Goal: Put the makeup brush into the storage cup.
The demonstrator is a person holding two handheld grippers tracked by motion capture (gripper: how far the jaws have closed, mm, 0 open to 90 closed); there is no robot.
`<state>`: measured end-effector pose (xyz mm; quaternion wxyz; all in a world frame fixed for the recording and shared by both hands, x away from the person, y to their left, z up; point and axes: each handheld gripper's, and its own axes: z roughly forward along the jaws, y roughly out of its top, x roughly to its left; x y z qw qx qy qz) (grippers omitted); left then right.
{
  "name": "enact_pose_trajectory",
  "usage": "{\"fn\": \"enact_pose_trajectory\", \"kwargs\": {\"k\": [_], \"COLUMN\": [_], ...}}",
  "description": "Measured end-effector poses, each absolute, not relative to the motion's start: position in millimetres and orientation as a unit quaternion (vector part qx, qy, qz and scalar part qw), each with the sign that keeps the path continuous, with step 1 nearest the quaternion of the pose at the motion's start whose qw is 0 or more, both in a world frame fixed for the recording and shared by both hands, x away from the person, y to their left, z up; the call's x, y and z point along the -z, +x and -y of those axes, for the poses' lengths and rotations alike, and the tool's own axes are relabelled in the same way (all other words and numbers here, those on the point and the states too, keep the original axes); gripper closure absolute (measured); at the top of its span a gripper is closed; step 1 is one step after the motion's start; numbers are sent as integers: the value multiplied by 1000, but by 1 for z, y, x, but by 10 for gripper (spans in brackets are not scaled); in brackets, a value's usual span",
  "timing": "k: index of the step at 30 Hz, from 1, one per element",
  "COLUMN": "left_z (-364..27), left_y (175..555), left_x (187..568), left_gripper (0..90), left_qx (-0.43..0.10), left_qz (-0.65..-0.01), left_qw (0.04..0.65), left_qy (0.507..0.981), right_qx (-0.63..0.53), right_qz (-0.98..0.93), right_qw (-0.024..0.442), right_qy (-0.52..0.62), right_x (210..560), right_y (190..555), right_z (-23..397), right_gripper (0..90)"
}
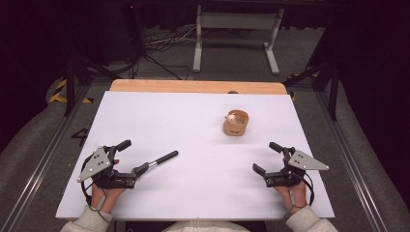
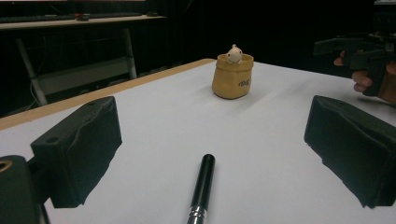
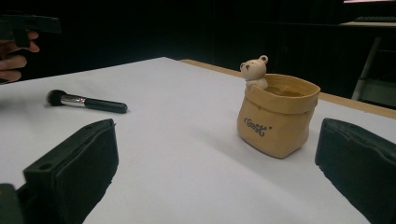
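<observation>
Lab or recording studio, not a home. Black curtains (image 1: 38, 43) close off the sides and back, room kept dark. Worktop (image 1: 193, 145) is a white sheet over a wooden board, lit from above. Grey carpet floor (image 1: 309, 53) with loose cables (image 1: 162, 41) running across it. Metal rails (image 1: 41, 159) run along both sides of the worktop; yellow-black hazard tape (image 1: 60, 92) on the floor at left. White metal frame of another desk (image 1: 237, 29) stands behind. Handheld tongs (image 1: 273, 159) with a grey tracking plate point to a data-capture rig.
</observation>
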<state>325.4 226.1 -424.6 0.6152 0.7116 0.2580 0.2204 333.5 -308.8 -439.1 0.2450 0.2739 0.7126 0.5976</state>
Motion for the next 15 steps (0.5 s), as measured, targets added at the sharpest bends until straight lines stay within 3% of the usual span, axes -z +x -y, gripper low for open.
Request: {"fn": "enact_pose_trajectory", "kwargs": {"k": [15], "left_z": [-215], "left_y": [337], "left_x": [418], "left_gripper": [40], "left_qx": [-214], "left_qz": [-253], "left_qw": [616], "left_qy": [715], "right_qx": [-602], "right_qz": [-711], "right_qw": [234], "right_qy": [278], "right_x": [439], "right_y": [334], "right_z": [310], "right_gripper": [0]}}
